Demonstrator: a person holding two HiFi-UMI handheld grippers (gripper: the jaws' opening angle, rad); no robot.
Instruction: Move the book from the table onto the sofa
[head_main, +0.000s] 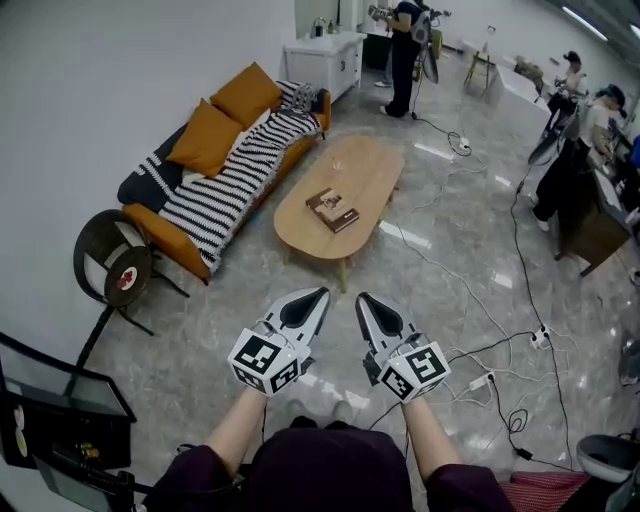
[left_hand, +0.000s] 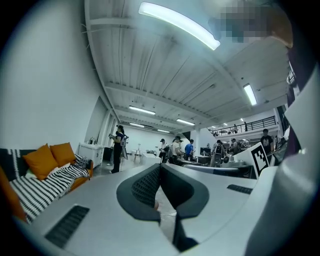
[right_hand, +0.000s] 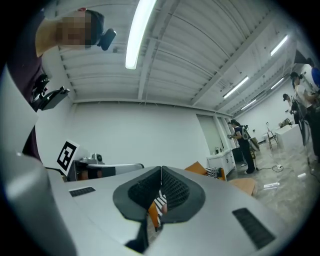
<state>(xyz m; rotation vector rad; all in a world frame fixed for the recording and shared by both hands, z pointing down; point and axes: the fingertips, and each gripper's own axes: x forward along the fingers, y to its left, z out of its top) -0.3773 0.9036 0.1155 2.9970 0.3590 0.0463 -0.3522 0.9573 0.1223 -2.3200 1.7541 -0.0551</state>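
The book (head_main: 332, 209) lies flat near the middle of the oval wooden worktop (head_main: 300, 225), its cover brown with a paler patch (no title can be read). Just left of the worktop stands the orange sofa (head_main: 168, 241), draped with a striped blanket (head_main: 225, 175) and carrying orange cushions (head_main: 207, 136). Well short of the worktop, above the grey marble floor (head_main: 180, 350), the person holds the left gripper (head_main: 318, 296) and the right gripper (head_main: 362, 299) side by side, pointing towards it. Each has its jaws pressed tight together, with nothing held between them.
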